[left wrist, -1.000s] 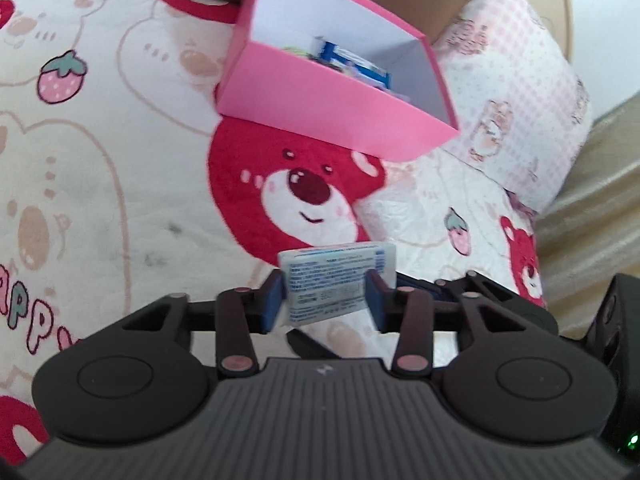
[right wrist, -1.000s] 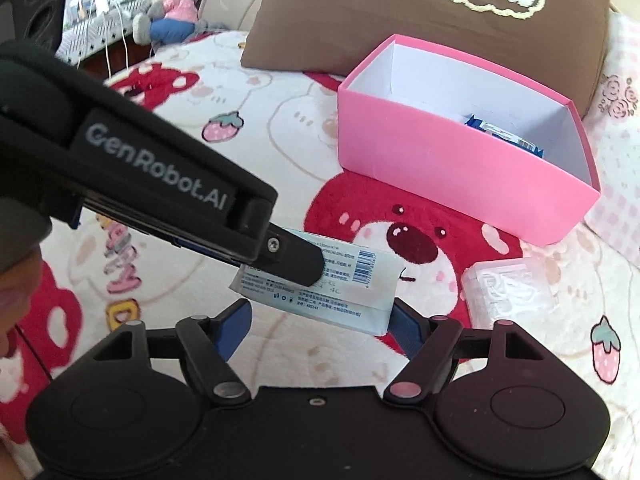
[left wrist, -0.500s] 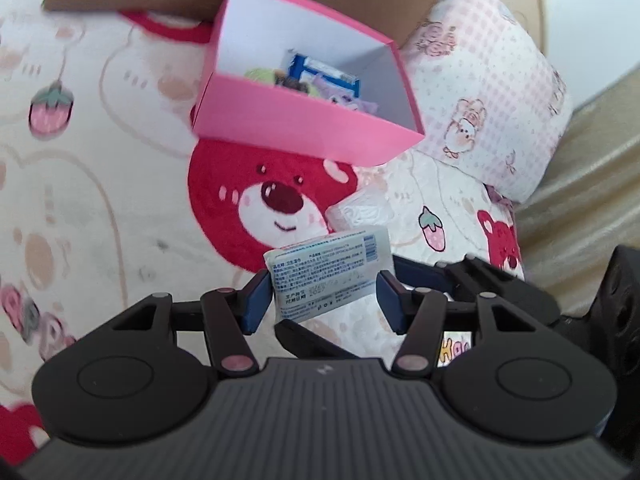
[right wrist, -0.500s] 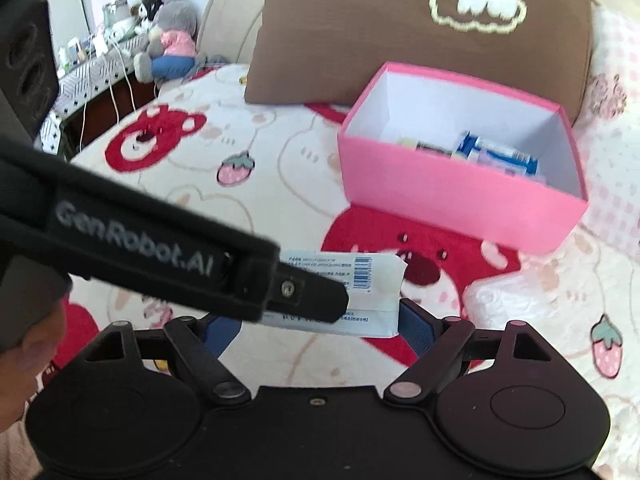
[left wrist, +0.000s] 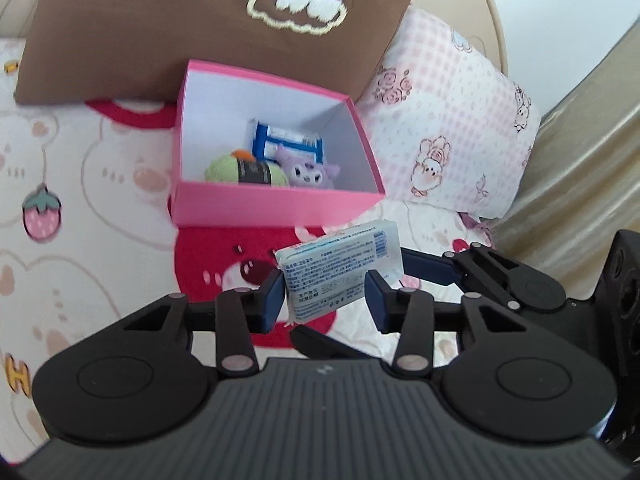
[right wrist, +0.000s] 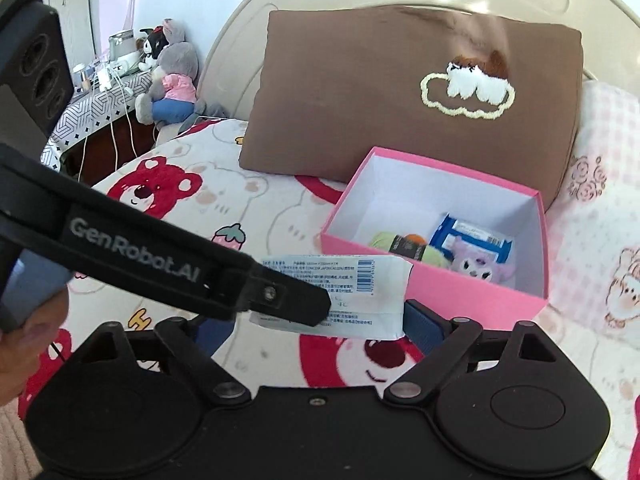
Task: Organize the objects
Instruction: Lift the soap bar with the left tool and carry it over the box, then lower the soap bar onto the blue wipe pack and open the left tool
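A white tissue pack (left wrist: pixel 340 268) with blue print hangs above the bear-print bedspread (left wrist: pixel 100 208), short of the pink box (left wrist: pixel 276 210). My left gripper (left wrist: pixel 324 304) is closing across its short side, and both pads touch the pack. My right gripper (right wrist: pixel 316 324) is closing a little along the pack (right wrist: pixel 360 280): its right pad meets the pack's end, while the left gripper's finger (right wrist: pixel 280 296) hides its left pad. The open pink box (right wrist: pixel 432 288) holds a green yarn ball (left wrist: pixel 244 170), a purple plush (left wrist: pixel 308 170) and a blue packet (left wrist: pixel 286 142).
A brown pillow (left wrist: pixel 200 32) leans behind the box, with a pink checked pillow (left wrist: pixel 448 128) to its right. Plush toys (right wrist: pixel 172 76) and a cluttered side table stand off the bed's far left. A hand (right wrist: pixel 32 332) grips the left gripper's handle.
Both grippers have risen with the pack between them, so the box's inside and contents now show. The left jaws have narrowed on the pack, which has tilted.
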Demonstrator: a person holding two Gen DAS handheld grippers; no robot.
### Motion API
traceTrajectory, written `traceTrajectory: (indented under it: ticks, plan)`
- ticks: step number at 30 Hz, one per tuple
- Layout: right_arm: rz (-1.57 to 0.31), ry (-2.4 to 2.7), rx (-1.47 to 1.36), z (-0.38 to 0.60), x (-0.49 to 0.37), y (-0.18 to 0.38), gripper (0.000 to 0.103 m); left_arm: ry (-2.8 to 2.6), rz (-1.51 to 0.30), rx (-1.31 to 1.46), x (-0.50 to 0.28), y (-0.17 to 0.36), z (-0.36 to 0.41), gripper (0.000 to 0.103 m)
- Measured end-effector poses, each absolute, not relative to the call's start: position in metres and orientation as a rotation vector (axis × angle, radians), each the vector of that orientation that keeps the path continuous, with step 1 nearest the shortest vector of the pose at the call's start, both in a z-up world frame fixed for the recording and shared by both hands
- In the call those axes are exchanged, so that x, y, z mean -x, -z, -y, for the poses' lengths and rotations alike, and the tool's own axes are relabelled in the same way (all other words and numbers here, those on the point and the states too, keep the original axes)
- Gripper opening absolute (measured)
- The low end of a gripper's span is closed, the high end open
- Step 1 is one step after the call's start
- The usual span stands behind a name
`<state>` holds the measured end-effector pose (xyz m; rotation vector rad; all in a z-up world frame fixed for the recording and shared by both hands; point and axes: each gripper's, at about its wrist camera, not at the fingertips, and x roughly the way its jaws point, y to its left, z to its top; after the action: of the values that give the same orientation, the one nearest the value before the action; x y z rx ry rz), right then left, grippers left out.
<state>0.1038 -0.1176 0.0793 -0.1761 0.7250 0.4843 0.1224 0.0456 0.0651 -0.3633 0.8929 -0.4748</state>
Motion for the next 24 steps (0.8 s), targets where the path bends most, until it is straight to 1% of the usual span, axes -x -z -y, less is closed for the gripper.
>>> traceTrajectory:
  ticks: [1, 3, 5, 6, 9, 15, 18, 24]
  plan:
    - [-0.726, -0.485, 0.173, 0.12, -0.107, -0.081, 0.086, 0.471, -0.889, 0.352, -0.125, -0.067, -0.044, 0.042]
    - [-0.731, -0.47, 0.183, 0.122, -0.113, -0.081, 0.08, 0.47, -0.898, 0.358, -0.132, -0.07, -0.041, 0.042]
    - [-0.73, -0.457, 0.207, 0.123, -0.118, -0.081, 0.076, 0.47, -0.908, 0.357, -0.139, -0.073, -0.038, 0.042]
    - [-0.728, -0.453, 0.215, 0.123, -0.12, -0.082, 0.072, 0.461, -0.905, 0.344, -0.142, -0.074, -0.037, 0.042]
    - [-0.714, -0.451, 0.251, 0.123, -0.125, -0.088, 0.065, 0.443, -0.903, 0.322, -0.151, -0.079, -0.034, 0.042]
    - [-0.71, -0.454, 0.255, 0.129, -0.14, -0.097, 0.06, 0.431, -0.894, 0.32, -0.166, -0.09, -0.031, 0.042]
    - [-0.673, -0.434, 0.293, 0.128, -0.146, -0.098, 0.06, 0.429, -0.867, 0.301, -0.173, -0.096, -0.023, 0.042]
    - [-0.667, -0.428, 0.246, 0.142, -0.165, -0.099, 0.06, 0.419, -0.854, 0.298, -0.19, -0.096, -0.014, 0.042]
